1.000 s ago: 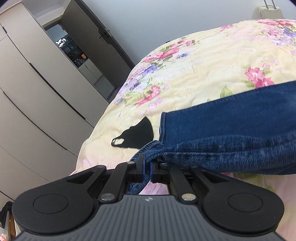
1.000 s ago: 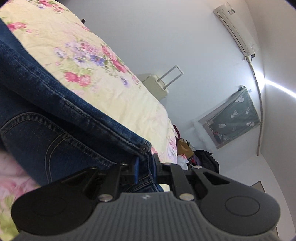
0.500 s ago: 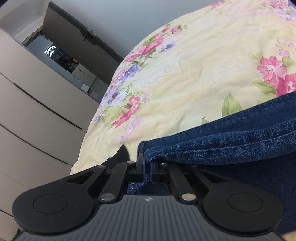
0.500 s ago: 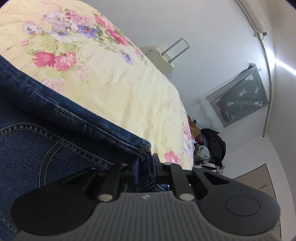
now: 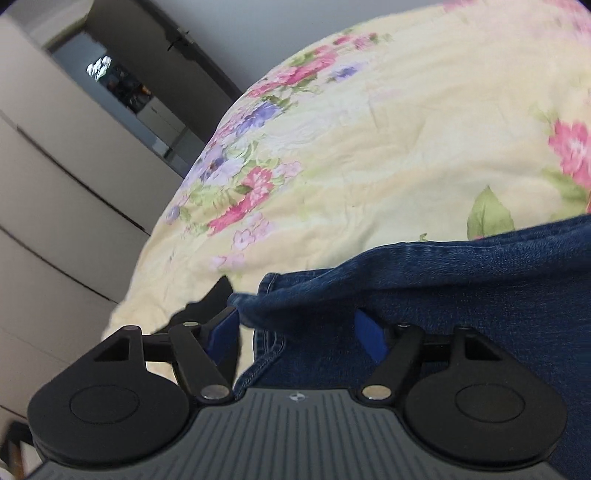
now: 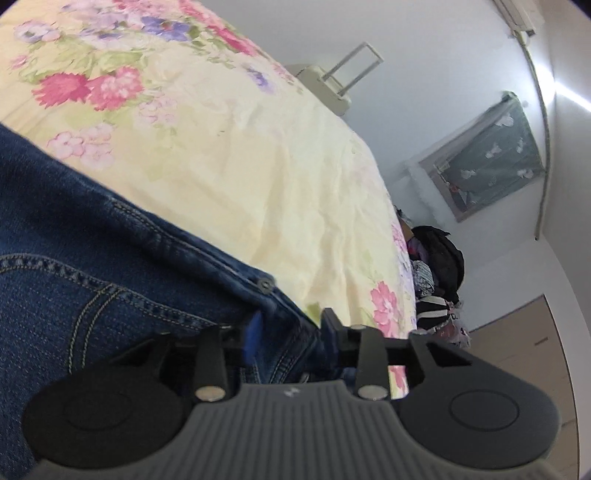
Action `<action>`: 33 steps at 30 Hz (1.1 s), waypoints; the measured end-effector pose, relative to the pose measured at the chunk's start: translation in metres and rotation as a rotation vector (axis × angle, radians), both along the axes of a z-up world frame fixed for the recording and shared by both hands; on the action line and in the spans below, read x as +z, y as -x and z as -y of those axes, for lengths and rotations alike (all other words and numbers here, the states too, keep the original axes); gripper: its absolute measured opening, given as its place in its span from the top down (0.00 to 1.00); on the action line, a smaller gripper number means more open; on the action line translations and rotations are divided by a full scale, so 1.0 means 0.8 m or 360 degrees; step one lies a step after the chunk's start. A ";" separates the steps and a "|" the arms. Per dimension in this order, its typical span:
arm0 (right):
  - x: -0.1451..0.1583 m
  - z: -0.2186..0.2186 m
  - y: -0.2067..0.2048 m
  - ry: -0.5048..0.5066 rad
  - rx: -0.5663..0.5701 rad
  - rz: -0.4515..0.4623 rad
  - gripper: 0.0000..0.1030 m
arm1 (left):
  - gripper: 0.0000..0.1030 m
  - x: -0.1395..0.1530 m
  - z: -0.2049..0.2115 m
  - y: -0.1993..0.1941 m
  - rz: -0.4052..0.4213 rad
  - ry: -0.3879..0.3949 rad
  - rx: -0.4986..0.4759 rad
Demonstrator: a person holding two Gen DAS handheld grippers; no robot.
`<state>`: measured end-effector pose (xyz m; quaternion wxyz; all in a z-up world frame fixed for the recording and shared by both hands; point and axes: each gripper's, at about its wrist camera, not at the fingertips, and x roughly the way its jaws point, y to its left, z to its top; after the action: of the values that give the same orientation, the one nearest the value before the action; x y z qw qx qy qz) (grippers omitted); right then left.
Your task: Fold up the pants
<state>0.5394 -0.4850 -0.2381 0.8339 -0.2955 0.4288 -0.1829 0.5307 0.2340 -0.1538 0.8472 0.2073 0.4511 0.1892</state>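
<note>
Jeans [image 5: 461, 295] are lying on the bed, spread over a pale yellow floral quilt [image 5: 369, 155], and both sets of tongs are sitting right at the denim's near edge.

Left tongs [image 5: 295, 328]: spread wide apart. You can see the blue pads [image 5: 223, 334] well clear of each other, with a folded hem edge of the jeans bunched up in the gap between them, nothing clamped on it. Just left of that there's some small black item [image 5: 207, 302] lying on the quilt, partly hidden behind the left finger, can't tell what it is. Past the edge of the bed on that side are tall beige wardrobe doors [image 5: 55, 184] and a dark open doorway [image 5: 129, 85].

Right tongs [image 6: 291, 332]: also parted, though not as wide as the left. The waistband corner with its metal rivet [image 6: 266, 284] sits right in front of the gap and denim runs down between the fingers. A back pocket with light stitching [image 6: 92, 295] shows on the left of that view, so this is the waist end of the pants.

Other stuff on the right side of the room: a cream suitcase with its handle pulled up [image 6: 332, 85] past the far edge of the bed, a pile of dark clothes and bags [image 6: 436, 266] on the floor next to the bed, a window with a greenish curtain [image 6: 487, 158], and an air conditioner [image 6: 517, 14] up high on the wall.
</note>
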 end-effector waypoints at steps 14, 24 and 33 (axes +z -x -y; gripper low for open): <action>0.045 -0.007 0.180 -0.0697 -0.0330 0.0343 0.57 | 0.46 0.014 -0.178 0.139 0.0476 0.1351 0.0506; 0.035 -0.004 0.242 -0.0785 -0.0509 0.0343 0.57 | 0.88 -0.056 -0.212 0.128 0.0643 0.1788 0.0757; 0.027 -0.008 0.249 -0.0645 -0.0531 0.0244 0.57 | 0.99 0.010 -0.195 0.160 0.0736 0.1442 0.0630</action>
<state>0.3404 -0.4789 -0.2167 0.8644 -0.0330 0.4350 -0.2502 0.4028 0.3901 -0.1459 0.8769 -0.3146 0.3199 0.1724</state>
